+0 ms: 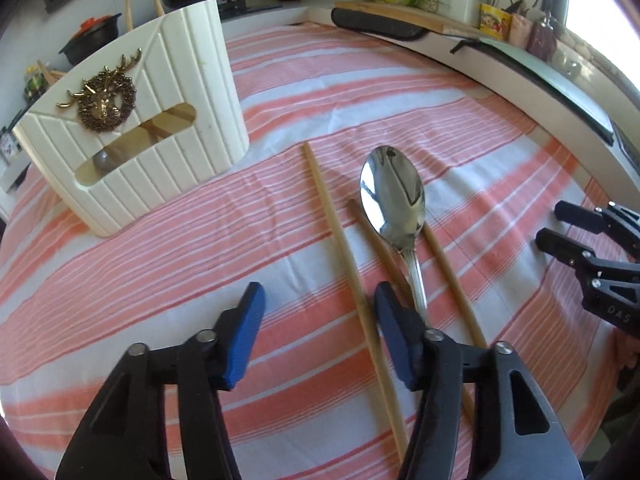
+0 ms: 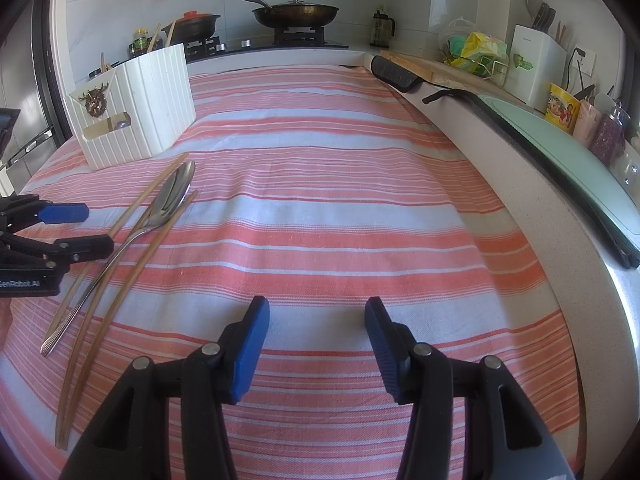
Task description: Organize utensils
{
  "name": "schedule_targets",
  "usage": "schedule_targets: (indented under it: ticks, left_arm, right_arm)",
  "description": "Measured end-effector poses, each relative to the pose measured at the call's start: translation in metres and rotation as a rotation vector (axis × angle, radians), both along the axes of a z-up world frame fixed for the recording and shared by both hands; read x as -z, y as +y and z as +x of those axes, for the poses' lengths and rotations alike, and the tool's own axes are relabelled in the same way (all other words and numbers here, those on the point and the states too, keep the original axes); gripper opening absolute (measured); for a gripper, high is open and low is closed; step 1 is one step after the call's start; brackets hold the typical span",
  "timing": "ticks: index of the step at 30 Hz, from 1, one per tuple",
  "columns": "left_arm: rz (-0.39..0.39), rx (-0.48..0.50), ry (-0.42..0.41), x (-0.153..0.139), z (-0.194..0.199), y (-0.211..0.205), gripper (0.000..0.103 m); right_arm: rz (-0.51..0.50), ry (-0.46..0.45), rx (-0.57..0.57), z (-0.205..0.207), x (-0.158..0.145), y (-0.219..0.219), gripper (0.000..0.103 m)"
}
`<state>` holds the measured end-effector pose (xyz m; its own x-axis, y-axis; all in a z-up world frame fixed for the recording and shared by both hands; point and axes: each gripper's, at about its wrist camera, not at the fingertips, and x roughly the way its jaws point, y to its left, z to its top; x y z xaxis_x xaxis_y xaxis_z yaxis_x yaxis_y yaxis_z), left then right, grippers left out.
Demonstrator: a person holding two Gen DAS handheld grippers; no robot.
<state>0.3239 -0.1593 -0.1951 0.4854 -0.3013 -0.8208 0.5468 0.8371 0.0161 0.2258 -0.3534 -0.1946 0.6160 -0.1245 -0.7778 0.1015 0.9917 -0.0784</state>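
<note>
Left wrist view: left gripper (image 1: 320, 312) jaws apart, nothing held, spoon (image 1: 394, 196) laid on striped cloth (image 1: 160, 272), bowl pointed away toward holder (image 1: 132, 120), chopsticks (image 1: 340, 240) lengthwise alongside; right wrist view: right gripper (image 2: 316, 320) open, empty, spoon (image 2: 168, 204) far left, lying diagonally.

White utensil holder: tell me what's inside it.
Through the slot in the white utensil holder, wooden sticks and a rounded grey object show; two wooden tips poke above. Its walls hide the rest.
</note>
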Motion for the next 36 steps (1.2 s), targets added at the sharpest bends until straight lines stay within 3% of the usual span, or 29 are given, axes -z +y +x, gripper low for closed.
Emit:
schedule_targets:
  ticks: [2, 4, 8, 16, 22, 25, 28, 32, 36]
  left_arm:
    - [-0.004, 0.012, -0.006, -0.001, -0.004, -0.002, 0.007]
    - [0.006, -0.009, -0.023, -0.001, -0.007, -0.001, 0.005]
    - [-0.009, -0.127, -0.021, -0.003, -0.010, 0.027, 0.005]
    - [-0.004, -0.372, -0.026, -0.010, -0.038, 0.130, 0.005]
    - [-0.029, -0.481, -0.012, -0.003, -0.068, 0.185, 0.006]
    - [-0.053, -0.490, -0.020, 0.004, -0.077, 0.193, 0.007]
    - [-0.064, -0.491, -0.031, 0.006, -0.081, 0.194, 0.011]
    - [-0.092, -0.488, -0.038, 0.006, -0.081, 0.194, 0.021]
    - [-0.093, -0.486, -0.066, 0.006, -0.089, 0.195, 0.024]
  right_arm:
    - [0.000, 0.000, 0.000, 0.000, 0.000, 0.000, 0.051]
    - [0.000, 0.000, 0.000, 0.000, 0.000, 0.000, 0.051]
    - [0.001, -0.001, 0.002, 0.001, 0.000, -0.001, 0.051]
    - [-0.003, -0.001, 0.007, -0.001, 0.000, -0.002, 0.051]
    - [-0.016, -0.012, 0.047, -0.004, -0.004, -0.001, 0.051]
    - [0.154, -0.043, 0.027, -0.010, -0.021, 0.012, 0.044]
    - [0.331, -0.016, -0.068, -0.002, -0.027, 0.047, 0.037]
    - [0.393, 0.032, -0.138, 0.024, -0.021, 0.089, 0.030]
    - [0.399, 0.128, -0.063, 0.055, 0.000, 0.096, 0.019]
